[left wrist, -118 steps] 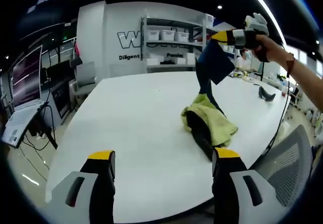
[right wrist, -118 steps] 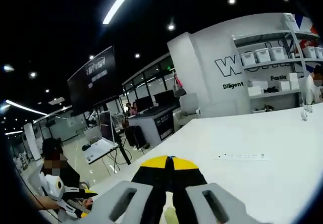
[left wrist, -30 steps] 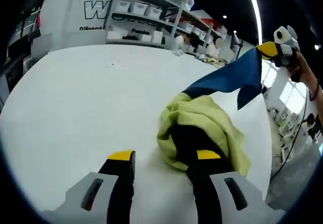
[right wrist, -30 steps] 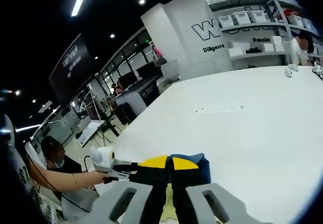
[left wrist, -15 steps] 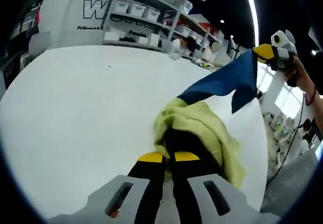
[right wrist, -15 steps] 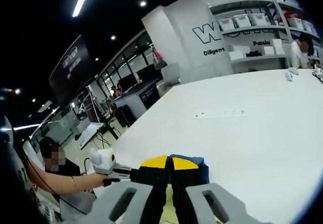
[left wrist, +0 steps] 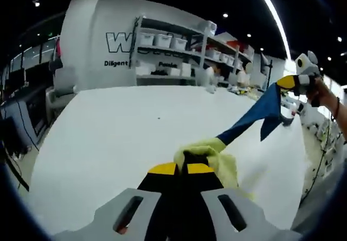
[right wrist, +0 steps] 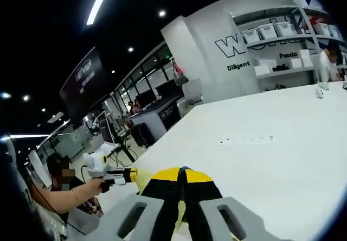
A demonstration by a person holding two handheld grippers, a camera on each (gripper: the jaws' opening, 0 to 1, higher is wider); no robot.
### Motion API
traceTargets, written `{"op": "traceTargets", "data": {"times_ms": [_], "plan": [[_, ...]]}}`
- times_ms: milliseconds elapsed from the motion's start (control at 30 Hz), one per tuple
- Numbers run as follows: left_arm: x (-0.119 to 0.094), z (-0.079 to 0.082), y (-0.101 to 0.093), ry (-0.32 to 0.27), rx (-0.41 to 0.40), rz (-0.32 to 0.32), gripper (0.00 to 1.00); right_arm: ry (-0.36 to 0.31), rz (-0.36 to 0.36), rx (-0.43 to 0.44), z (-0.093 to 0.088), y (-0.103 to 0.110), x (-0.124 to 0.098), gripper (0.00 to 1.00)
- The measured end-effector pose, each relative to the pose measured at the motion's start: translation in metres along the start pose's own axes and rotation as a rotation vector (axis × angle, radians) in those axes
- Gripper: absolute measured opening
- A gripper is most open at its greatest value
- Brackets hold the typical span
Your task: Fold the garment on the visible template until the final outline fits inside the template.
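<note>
The left gripper (left wrist: 181,169) has its jaws closed on the yellow-green part of the garment (left wrist: 217,154), just in front of its tips. From there the blue part stretches, lifted off the table (left wrist: 108,143), to the right gripper (left wrist: 286,82), which is pinched shut on the far corner. I see no template on the table. Both grips look small, only at edges, so a harder pull could make one corner slip out. The cloth would then fall in a heap, maybe near the table edge.
</note>
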State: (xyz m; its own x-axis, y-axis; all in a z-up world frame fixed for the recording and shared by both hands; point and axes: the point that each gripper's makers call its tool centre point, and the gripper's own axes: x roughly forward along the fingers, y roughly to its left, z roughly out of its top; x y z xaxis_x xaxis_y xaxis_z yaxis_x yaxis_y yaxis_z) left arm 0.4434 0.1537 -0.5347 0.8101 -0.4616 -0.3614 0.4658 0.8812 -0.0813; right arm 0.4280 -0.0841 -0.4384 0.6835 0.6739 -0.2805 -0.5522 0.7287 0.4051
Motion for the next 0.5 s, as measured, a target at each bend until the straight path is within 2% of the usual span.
{"op": "traceTargets", "data": {"times_ms": [100,167,233,300,367,433,500], "plan": [[-0.014,0.020,0.001,-0.009,0.075,0.014,0.10,-0.013,-0.002,-0.015,0.006,0.001,-0.001,0.00],[-0.021,0.027,-0.004,-0.017,0.078,0.002,0.10,-0.011,-0.014,-0.016,0.005,-0.003,-0.001,0.00],[-0.027,0.031,-0.017,-0.026,0.066,-0.033,0.10,0.017,-0.040,-0.001,-0.004,-0.012,-0.001,0.00],[-0.029,0.026,-0.035,-0.018,0.046,-0.073,0.10,0.074,-0.098,0.023,-0.020,-0.023,-0.004,0.00],[-0.029,0.018,-0.055,0.004,0.068,-0.118,0.10,0.109,-0.132,0.005,-0.032,-0.031,-0.004,0.00],[-0.028,0.004,-0.081,0.045,0.092,-0.178,0.11,0.144,-0.162,0.039,-0.046,-0.040,-0.004,0.00],[-0.026,-0.009,-0.108,0.072,0.057,-0.231,0.11,0.182,-0.199,0.059,-0.060,-0.051,-0.006,0.00]]}}
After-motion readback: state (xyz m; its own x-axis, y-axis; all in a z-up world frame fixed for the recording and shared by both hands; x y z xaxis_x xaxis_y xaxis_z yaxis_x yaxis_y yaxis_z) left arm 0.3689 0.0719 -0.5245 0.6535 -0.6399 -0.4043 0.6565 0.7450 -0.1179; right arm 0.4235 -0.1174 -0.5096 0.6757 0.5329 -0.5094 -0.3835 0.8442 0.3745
